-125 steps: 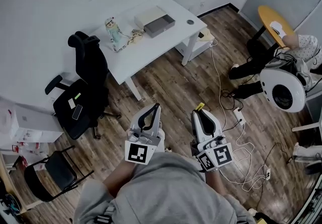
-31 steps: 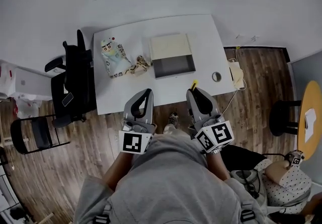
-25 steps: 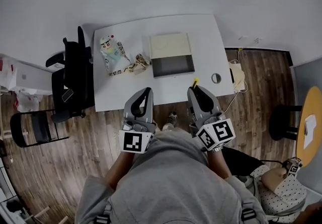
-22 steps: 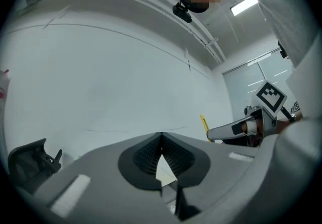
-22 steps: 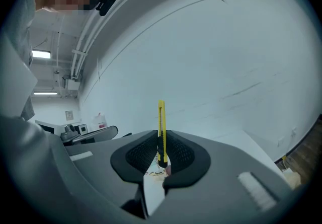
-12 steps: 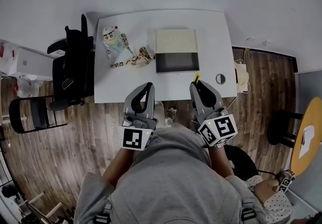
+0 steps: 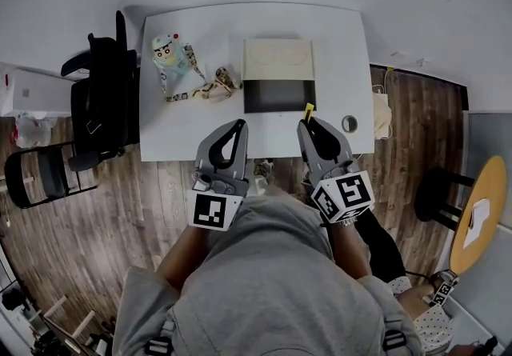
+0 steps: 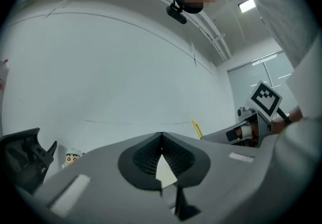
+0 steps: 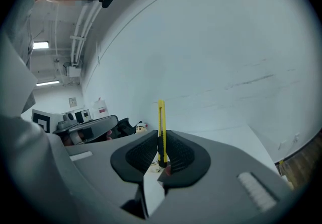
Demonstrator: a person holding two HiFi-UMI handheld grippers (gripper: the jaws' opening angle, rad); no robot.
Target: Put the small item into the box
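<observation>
My right gripper (image 7: 309,119) is shut on a thin yellow item (image 7: 309,111), perhaps a small utility knife, which sticks up past the pads (image 9: 161,126). It hovers over the white table's (image 7: 168,138) front edge, just in front of the open box (image 7: 279,94), whose dark tray lies below its cream lid (image 7: 278,58). My left gripper (image 7: 238,126) is shut with nothing in it, its pads (image 8: 161,153) closed together, level with the right one and to the left of the box.
A cartoon-figure bottle (image 7: 170,55) with a patterned strap (image 7: 206,90) lies on the table's left part. A small round thing (image 7: 349,123) sits near the right front corner. A black office chair (image 7: 100,98) stands left of the table; a folding chair (image 7: 32,178) farther left.
The person has walked from across the room up to the table. Both grippers now reach its front edge, still shut, the right one still holding the yellow item.
</observation>
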